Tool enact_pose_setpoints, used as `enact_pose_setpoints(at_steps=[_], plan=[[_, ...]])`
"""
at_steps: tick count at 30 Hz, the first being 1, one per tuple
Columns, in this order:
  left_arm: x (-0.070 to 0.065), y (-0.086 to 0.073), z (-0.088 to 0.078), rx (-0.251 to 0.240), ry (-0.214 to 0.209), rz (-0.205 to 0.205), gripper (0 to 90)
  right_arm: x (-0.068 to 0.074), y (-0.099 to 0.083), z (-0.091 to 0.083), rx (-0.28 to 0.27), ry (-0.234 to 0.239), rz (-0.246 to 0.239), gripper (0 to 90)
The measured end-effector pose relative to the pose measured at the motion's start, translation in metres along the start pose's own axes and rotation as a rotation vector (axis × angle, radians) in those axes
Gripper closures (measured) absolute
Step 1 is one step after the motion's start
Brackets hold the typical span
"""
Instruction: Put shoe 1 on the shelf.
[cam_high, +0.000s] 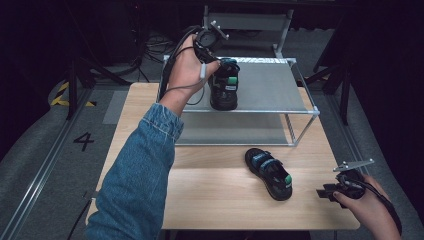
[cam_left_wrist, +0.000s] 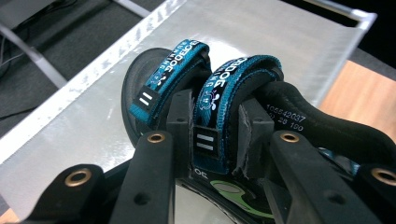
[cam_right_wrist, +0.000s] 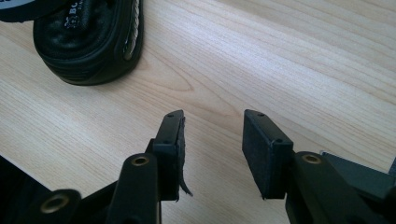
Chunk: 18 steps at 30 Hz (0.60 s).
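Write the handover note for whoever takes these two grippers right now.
Left gripper: shut on the blue strap of the black sandal, on the grey top shelf of the metal rack.
Right gripper: open, empty, over the pale wooden table.
Second black sandal with blue straps: lying on the table.
Done: apparently one sandal shelved, not released.
Left: probably release it, then shelve the second.

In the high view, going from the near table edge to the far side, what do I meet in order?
Right gripper → sandal on the table → rack's lower shelf → sandal on the rack's top shelf, held by the left gripper.
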<state>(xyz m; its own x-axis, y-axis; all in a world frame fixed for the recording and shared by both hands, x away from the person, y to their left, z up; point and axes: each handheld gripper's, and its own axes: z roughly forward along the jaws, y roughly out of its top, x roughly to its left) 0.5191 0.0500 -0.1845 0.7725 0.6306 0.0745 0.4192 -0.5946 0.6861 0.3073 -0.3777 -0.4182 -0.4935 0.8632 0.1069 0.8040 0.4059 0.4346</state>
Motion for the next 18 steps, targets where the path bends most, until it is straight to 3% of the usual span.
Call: enact_pose_setpoints(at_steps=[3,10,18], plan=[[0.006,0.001,0.006,0.006,0.007,0.002,71.4,0.0,0.0,0.0,0.007,0.002,0.006,60.1],[0.027,-0.002,0.027,-0.029,-0.003,-0.024,71.0,-0.002,-0.001,0.006,0.025,0.006,0.0,60.0],[0.034,-0.002,0.042,-0.04,-0.014,-0.035,71.1,-0.003,-0.002,0.008,0.025,-0.014,-0.001,60.1]])
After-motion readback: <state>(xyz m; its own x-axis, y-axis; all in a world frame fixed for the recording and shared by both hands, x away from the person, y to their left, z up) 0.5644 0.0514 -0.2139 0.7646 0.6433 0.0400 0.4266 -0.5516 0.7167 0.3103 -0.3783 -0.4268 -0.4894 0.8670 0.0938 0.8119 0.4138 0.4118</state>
